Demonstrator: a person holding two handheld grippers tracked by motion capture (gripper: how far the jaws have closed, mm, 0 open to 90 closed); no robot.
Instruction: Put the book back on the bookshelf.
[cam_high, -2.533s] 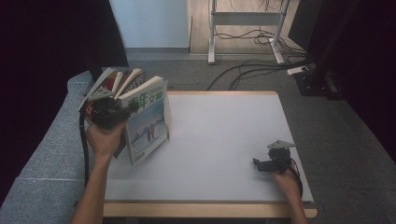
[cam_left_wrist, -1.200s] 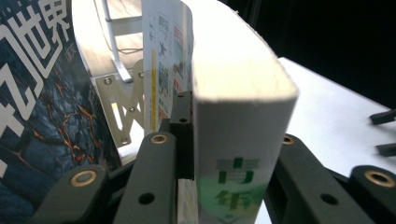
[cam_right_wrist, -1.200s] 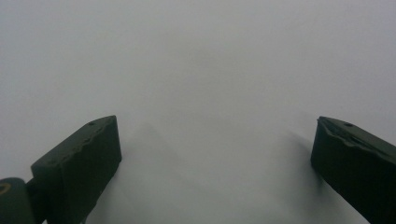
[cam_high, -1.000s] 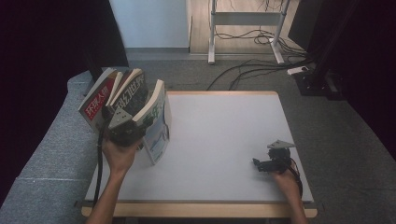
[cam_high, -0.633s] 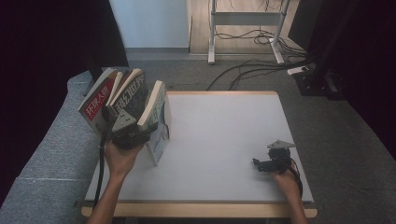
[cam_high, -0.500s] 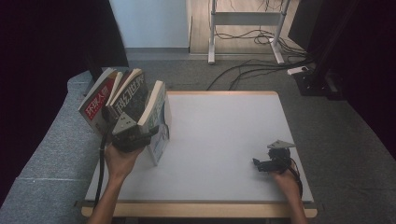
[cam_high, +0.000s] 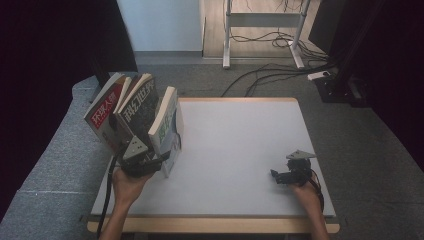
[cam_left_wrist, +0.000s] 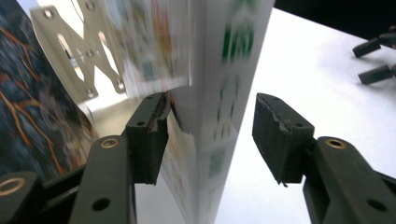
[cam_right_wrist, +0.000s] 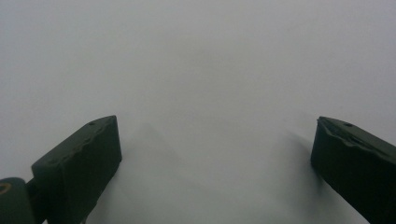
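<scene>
Left gripper straddling the rightmost book of a leaning row

The left gripper (cam_left_wrist: 210, 140) has its jaws apart around the white-spined book (cam_left_wrist: 224, 93); one pad touches the cover, the other stands clear, so no grip is made. That book (cam_high: 167, 125) is the rightmost of several leaning at the table's (cam_high: 240, 145) left edge, beside a metal bookend (cam_left_wrist: 79, 51). The right gripper (cam_high: 280, 176) rests open and idle near the right edge. Judged from this, clamping and moving the book remain to be done

The red book (cam_high: 104, 116) reads "环球人物"; the dark book (cam_high: 141, 104) bears large pale characters, not clearly readable.
</scene>
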